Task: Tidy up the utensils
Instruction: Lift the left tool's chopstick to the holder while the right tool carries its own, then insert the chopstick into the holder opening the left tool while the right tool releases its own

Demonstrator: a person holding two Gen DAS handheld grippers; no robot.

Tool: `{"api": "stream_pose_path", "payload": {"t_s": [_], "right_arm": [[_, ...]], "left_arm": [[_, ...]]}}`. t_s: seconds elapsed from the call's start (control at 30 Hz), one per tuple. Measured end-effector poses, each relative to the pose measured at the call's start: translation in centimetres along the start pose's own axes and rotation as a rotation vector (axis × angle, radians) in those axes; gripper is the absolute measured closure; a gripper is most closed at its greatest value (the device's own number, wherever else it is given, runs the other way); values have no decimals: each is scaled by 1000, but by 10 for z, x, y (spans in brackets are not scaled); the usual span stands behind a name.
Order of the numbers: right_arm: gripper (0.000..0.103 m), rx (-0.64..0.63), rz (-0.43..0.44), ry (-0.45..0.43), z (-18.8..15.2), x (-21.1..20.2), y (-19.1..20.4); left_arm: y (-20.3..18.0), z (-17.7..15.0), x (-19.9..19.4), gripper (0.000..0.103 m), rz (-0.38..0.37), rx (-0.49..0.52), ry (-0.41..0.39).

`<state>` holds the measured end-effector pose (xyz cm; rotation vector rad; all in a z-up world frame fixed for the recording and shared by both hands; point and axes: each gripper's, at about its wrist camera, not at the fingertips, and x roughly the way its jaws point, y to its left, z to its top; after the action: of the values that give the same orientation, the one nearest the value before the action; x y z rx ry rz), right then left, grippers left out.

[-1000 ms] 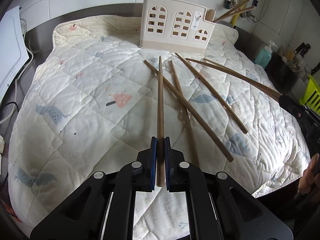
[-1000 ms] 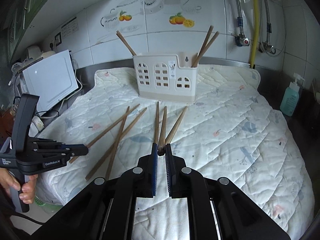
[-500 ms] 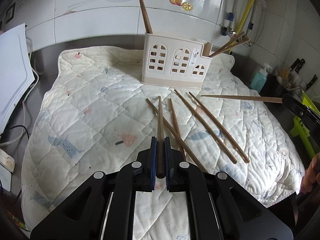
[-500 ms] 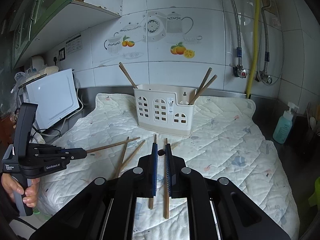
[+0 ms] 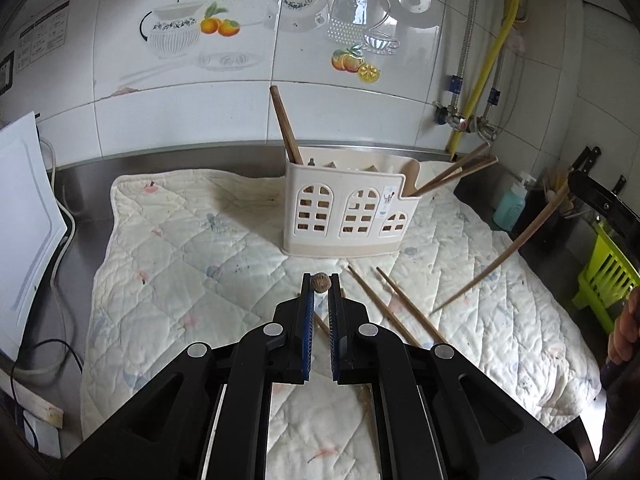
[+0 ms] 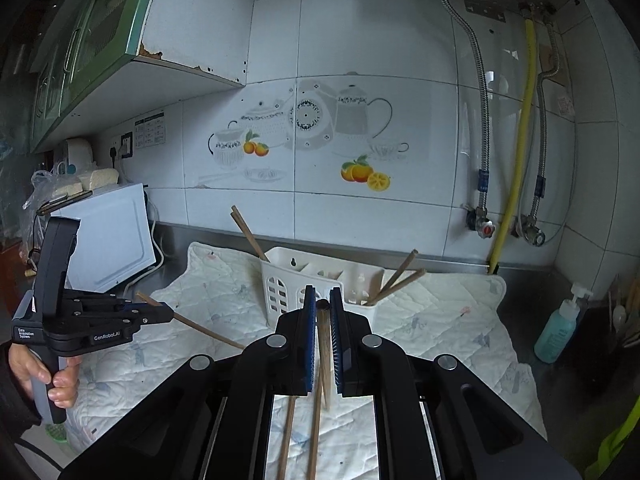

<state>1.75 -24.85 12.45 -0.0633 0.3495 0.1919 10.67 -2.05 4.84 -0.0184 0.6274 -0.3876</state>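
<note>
Both grippers have risen, each clamping one chopstick (image 5: 320, 281) (tip hanging down); holder (image 5: 348, 216) lies at 12 o'clock beyond left gripper (image 5: 320, 288) fingers.

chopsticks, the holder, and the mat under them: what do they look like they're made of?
Chopsticks: likely wood or bamboo, matte brown; grain shows on the cut end held in the left gripper.
Holder: looks like moulded plastic, cream, smooth with a slight sheen, arched window cut-outs.
Mat: quilted fabric, off-white with a faint print; stitched diamond lines and soft puckering.
</note>
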Motion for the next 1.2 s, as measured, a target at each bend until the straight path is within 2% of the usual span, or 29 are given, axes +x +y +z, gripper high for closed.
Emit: {"api": "stream_pose_path", "payload": {"t_s": [0.23, 0.4, 0.6, 0.83, 1.2], "right_arm": [[96, 0, 30, -29, 35, 7, -5], [96, 6, 33, -83, 59, 10, -9], [96, 5, -1, -153, 84, 25, -12], [96, -32, -75, -184, 102, 61, -16], [96, -65, -132, -245, 126, 95, -24]], "left_arm": [[-3, 34, -8, 98, -20, 22, -45], [-9, 63, -15, 98, -43, 41, -86], [-18, 108, -24, 98, -59, 56, -169], [-24, 158, -26, 98, -47, 62, -268], [-8, 203, 0, 98, -23, 12, -302]]}}
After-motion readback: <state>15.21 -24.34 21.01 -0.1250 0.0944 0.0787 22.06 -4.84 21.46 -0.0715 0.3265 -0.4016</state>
